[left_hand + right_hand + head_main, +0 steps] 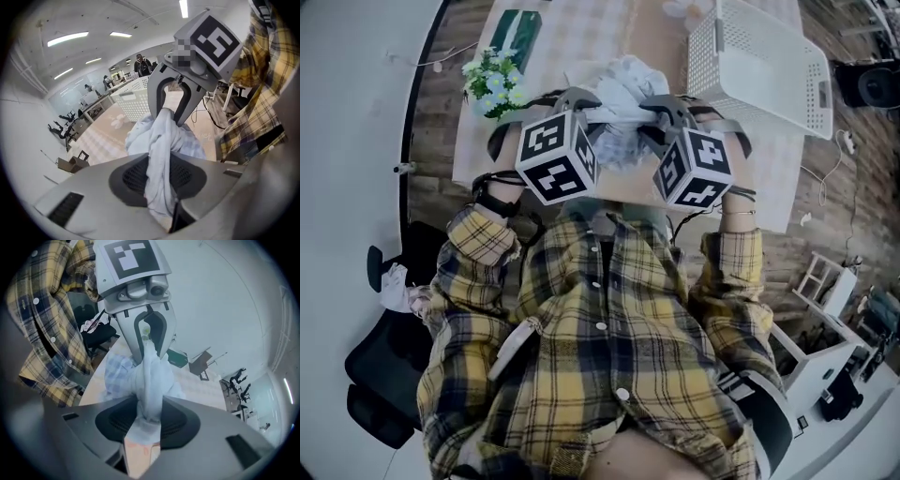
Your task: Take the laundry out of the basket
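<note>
The left hand-held gripper (161,197) and right hand-held gripper (147,427) both clench one crumpled pale-blue cloth garment (626,80); the right's hold seems looser, so pulling apart could slip it free.

The pale, faintly checked counter (773,178) carries a white perforated plastic laundry basket (759,56) at its far right corner. A small bunch of white and blue flowers (492,82) lies by the left edge, with a flat dark green box (517,37) beyond it near the far left corner. A crumpled pale blue-and-white garment (623,84) is bunched mid-counter.
</note>
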Available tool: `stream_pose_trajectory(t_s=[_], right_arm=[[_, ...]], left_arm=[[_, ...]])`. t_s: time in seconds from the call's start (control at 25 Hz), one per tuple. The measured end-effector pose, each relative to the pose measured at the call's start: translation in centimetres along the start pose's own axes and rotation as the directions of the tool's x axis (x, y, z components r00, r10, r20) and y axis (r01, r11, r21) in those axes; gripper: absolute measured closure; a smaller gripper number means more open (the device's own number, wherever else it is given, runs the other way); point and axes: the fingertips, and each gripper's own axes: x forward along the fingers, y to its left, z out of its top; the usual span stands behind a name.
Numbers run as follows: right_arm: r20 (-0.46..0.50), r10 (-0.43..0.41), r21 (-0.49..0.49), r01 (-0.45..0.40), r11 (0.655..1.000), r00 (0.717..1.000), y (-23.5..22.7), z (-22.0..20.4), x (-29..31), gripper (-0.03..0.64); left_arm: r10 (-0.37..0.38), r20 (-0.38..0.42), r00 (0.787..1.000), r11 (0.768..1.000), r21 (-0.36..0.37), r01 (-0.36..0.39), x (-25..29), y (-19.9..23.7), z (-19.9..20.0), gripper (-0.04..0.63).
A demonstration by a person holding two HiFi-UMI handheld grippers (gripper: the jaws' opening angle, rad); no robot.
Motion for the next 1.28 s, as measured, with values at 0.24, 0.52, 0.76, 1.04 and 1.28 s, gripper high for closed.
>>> stream_pose_trajectory(t_s=[0.24,0.52,0.76,1.04,1.28], right_arm=[[0.048,0.022,0.164,-0.03,0.986,0.999,1.4,-1.4,3.5,0.446],[0.08,0.036,0.278,-0.057,0.959,0.996,2.7,-2.4,5.8,0.446],[0.079,0.012,0.304,-0.035,0.952,0.997,2.5,-2.5,5.8,0.446],[0.154,-0.037,0.375,-0.024,0.927,0.987,1.6,-1.8,3.2,0.407],[0.281,-0.163,0.524,-0.009,0.852,0.946,-0.1,-0.5,-1.9,0.403]], left_arm=[[-0.001,0.041,0.999,0.992,-0.124,0.006,3.7,-0.5,-2.3,0.454],[-0.01,0.061,0.998,0.964,-0.264,0.026,6.6,-1.4,-4.1,0.453],[-0.009,0.094,0.995,0.954,-0.297,0.037,6.7,-1.3,-4.2,0.453],[-0.022,0.159,0.987,0.948,-0.31,0.071,5.1,-1.1,-3.6,0.433],[0.001,0.201,0.98,0.939,-0.337,0.069,2.1,-0.7,-3.5,0.407]])
